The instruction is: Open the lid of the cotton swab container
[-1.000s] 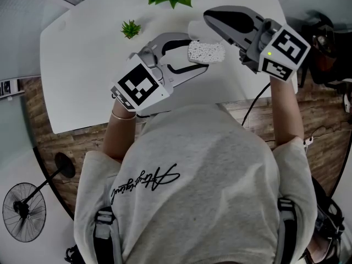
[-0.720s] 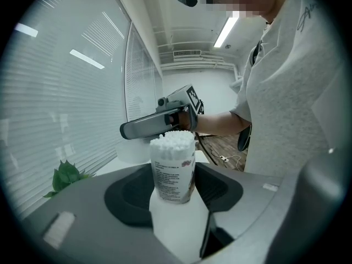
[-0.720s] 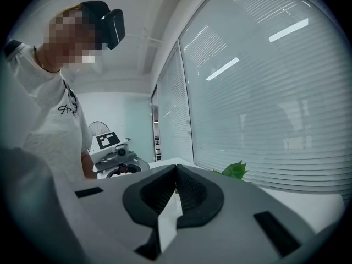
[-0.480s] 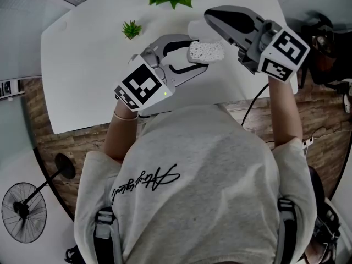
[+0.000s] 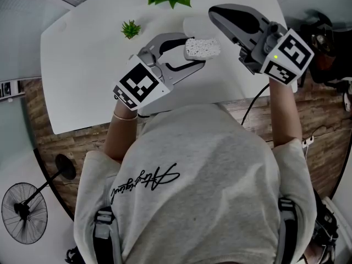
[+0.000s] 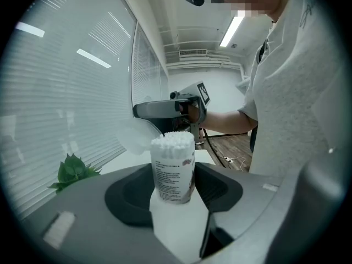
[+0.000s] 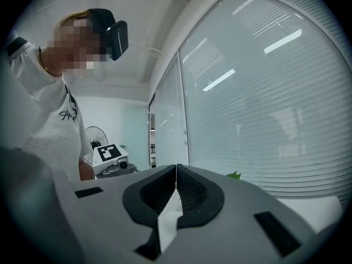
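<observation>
Evidently the cotton swab container (image 6: 173, 166) is upright in the left gripper (image 5: 192, 52), clamped at mid-body above the table (image 5: 82, 65) near its front edge, with the swabs (image 6: 172, 142) bare at the mouth. The right gripper (image 5: 215, 11) has its jaws pressed together, apparently on the thin rim of the translucent lid (image 6: 135, 136), which hangs just beside the mouth. Both parts look light, thin-walled and slick, so I judge a gentle squeeze low on the labelled body is safest, and the lid is best taken by its edge.
</observation>
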`<action>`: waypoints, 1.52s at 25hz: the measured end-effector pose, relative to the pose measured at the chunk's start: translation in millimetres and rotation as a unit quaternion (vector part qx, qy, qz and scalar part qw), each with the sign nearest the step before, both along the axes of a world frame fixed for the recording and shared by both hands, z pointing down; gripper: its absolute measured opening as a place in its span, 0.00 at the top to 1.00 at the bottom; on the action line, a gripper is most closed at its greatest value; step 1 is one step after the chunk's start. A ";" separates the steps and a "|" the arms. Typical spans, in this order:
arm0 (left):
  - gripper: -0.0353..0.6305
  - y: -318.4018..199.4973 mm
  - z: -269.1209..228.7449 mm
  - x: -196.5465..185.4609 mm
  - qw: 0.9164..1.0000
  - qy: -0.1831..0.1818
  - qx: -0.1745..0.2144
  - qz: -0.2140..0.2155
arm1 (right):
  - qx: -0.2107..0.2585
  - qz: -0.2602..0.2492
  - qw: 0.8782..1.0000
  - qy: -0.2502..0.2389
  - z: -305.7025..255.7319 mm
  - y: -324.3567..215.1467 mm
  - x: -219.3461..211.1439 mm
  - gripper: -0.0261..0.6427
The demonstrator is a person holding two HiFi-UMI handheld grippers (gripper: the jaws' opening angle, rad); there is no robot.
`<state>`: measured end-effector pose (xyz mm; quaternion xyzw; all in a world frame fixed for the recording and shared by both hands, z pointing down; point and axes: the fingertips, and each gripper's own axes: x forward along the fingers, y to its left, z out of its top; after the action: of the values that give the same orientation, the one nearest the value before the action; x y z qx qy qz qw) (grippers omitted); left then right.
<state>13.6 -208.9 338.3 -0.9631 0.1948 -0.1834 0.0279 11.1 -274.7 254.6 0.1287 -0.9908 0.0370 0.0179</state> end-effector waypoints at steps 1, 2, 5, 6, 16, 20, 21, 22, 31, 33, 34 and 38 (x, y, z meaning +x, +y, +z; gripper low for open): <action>0.61 -0.8 -0.3 -1.4 1.000 0.001 0.000 -0.004 | 0.003 0.006 1.000 -0.004 -1.2 -0.7 2.0 0.96; 0.61 -1.6 -0.7 -2.9 1.000 0.003 0.001 -0.008 | 0.007 0.012 1.000 -0.008 -2.1 -1.2 4.1 0.96; 0.61 -4.4 -3.0 -7.4 1.000 0.006 0.004 -0.021 | 0.013 0.027 0.999 -0.013 -3.6 -1.2 10.1 0.96; 0.61 -5.4 -4.5 -9.0 1.000 0.008 0.007 -0.027 | 0.015 0.031 0.999 -0.014 -4.0 -0.7 11.8 0.96; 0.61 -14.3 -23.7 -19.8 0.995 0.035 0.038 -0.086 | 0.045 0.074 0.996 -0.016 -3.5 10.9 23.7 0.96; 0.61 -16.1 -27.7 -25.9 0.993 0.037 0.048 -0.105 | 0.046 0.090 0.995 -0.022 -1.8 15.6 29.0 0.96; 0.61 -16.8 -28.6 -27.7 0.992 0.038 0.050 -0.111 | 0.047 0.094 0.994 -0.022 -1.5 16.5 30.5 0.96; 0.61 -17.5 -29.5 -29.4 0.991 0.040 0.053 -0.117 | 0.048 0.098 0.994 -0.022 -1.3 17.2 32.2 0.96; 0.61 -22.5 -43.9 -40.7 0.983 0.071 0.070 -0.152 | 0.043 0.128 0.990 -0.033 6.0 21.1 43.9 0.96; 0.61 -23.2 -46.9 -43.7 0.982 0.078 0.071 -0.158 | 0.039 0.135 0.989 -0.036 8.2 21.1 46.4 0.96; 0.61 -23.6 -48.2 -45.4 0.981 0.082 0.070 -0.161 | 0.036 0.138 0.989 -0.037 9.4 21.2 47.2 0.96; 0.61 -24.5 -51.0 -50.3 0.979 0.092 0.068 -0.168 | 0.032 0.145 0.988 -0.032 15.4 22.5 50.5 0.96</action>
<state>-36.7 -233.4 287.3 -0.9253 0.3676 -0.0824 0.0445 61.6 -252.2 270.0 0.2701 -0.9625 0.0113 -0.0236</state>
